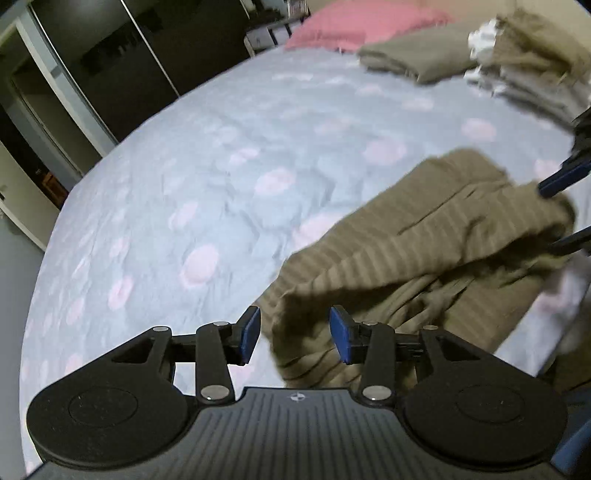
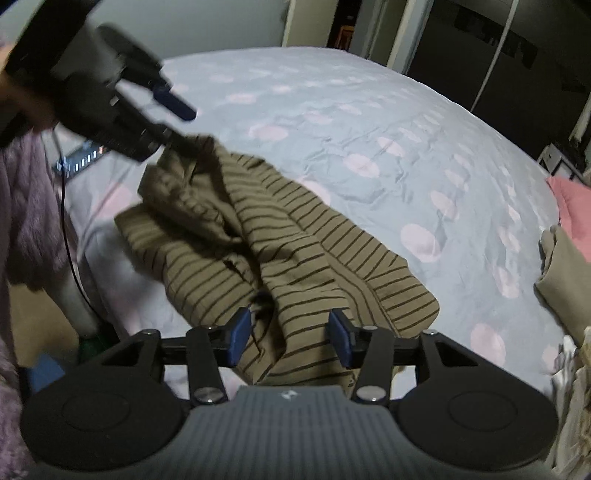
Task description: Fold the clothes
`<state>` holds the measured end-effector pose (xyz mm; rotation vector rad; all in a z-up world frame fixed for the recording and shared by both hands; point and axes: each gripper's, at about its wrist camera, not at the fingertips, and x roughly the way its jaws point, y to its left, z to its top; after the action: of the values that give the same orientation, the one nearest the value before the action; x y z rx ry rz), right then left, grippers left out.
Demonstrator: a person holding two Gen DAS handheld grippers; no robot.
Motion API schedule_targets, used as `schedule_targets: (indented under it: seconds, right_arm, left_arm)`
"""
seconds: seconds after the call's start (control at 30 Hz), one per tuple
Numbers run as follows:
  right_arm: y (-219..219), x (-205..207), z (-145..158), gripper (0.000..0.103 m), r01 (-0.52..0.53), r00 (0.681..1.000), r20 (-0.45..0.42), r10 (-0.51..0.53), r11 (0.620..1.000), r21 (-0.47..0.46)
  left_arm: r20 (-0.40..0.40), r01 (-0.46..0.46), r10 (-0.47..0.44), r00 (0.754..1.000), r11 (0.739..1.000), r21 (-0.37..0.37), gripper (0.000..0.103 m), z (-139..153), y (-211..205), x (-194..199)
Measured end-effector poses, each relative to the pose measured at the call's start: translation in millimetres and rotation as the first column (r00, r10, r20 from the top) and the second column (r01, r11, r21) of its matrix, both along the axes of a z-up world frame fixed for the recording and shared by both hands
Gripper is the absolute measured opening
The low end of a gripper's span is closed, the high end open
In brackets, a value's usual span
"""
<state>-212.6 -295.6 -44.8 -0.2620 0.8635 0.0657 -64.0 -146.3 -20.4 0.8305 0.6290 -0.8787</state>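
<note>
Now: striped olive shirt crumpled on blue bedspread with pink dots, near bed's edge. Left gripper fingers spread wide, shirt edge between pads, not pinched. Right gripper fingers also spread, straddling shirt's hem, nothing clamped. Folded olive garment, grey stack and pink pillow at far end.

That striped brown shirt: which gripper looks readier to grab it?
Probably the left gripper: its open jaws already straddle an edge of the striped shirt. The right gripper, also open, hangs over a rumpled middle fold.
</note>
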Motion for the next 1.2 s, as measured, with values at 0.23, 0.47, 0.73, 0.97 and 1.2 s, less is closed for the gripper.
schedule_targets:
  seconds: [0.23,0.47,0.73,0.97,1.2]
  right_arm:
    - [-0.2,9.3,-15.9,0.041,0.023,0.998,-0.051,-0.028,0.995,-0.095]
    - [-36.2,7.9,-1.6,0.008,0.161,0.987,-0.024,-0.162,0.986,-0.041]
    - [-62.0,6.4,13.9,0.007,0.273,0.960,0.063,-0.272,0.962,-0.014]
    - [-51.4,-0.8,-18.4,0.006,0.266,0.963,-0.024,-0.267,0.963,-0.032]
    - [-47.4,-8.7,-47.4,0.006,0.227,0.965,-0.135,-0.226,0.974,-0.009]
  left_arm:
    - [-0.004,0.024,-0.024,1.000,0.998,0.062,0.023,-22.1,5.6,17.0]
    - [0.004,0.049,-0.049,0.999,0.999,-0.012,0.002,-5.7,21.3,3.1]
    - [0.129,0.080,-0.066,0.989,0.991,-0.103,0.001,13.7,36.0,-46.6]
    - [0.098,0.156,-0.165,0.981,0.983,0.097,0.001,-32.2,38.9,-70.3]
    - [0.036,0.198,-0.214,0.976,0.944,0.263,0.001,-70.5,35.3,-74.9]
